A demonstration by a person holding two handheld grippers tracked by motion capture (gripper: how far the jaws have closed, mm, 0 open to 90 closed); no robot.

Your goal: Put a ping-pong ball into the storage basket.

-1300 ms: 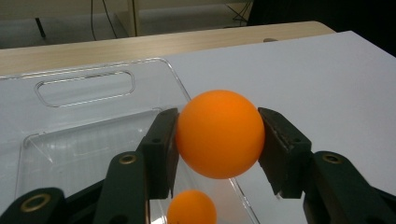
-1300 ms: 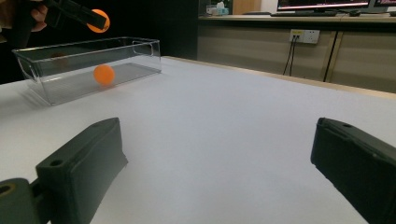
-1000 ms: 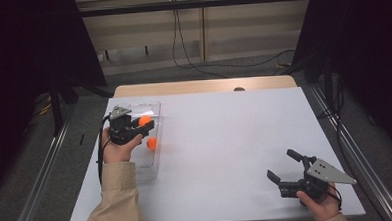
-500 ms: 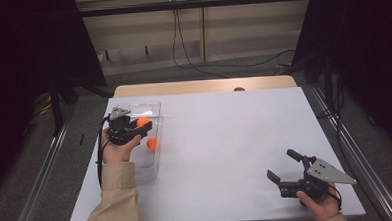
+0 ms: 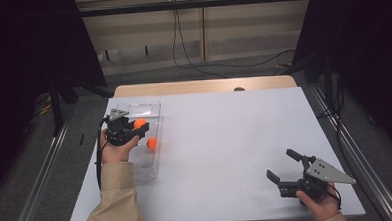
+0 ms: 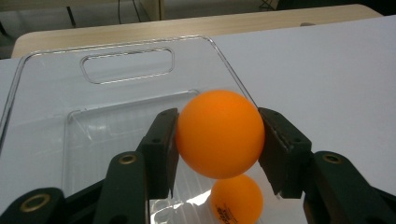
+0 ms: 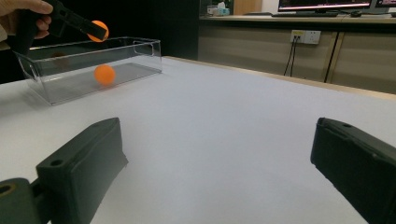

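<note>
White table (image 5: 225, 139), clear bin (image 5: 151, 108) at left edge, gripped orange ball (image 5: 140, 123) above.

My black left gripper (image 6: 217, 140) holds an orange ping-pong ball (image 6: 218, 133); another orange ball (image 6: 236, 200) sits in the clear plastic bin (image 6: 126, 70) on the white table (image 5: 235, 139).

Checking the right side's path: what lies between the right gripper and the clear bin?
Nothing: in the high view, bare white table runs from the right gripper to the clear bin.

Bright table, dark surround

Even overhead light washes the white table (image 5: 225, 139); black curtains flank it. Glare glints on the clear box (image 6: 116, 70); the near jaws blur softly in both gripper views.
</note>
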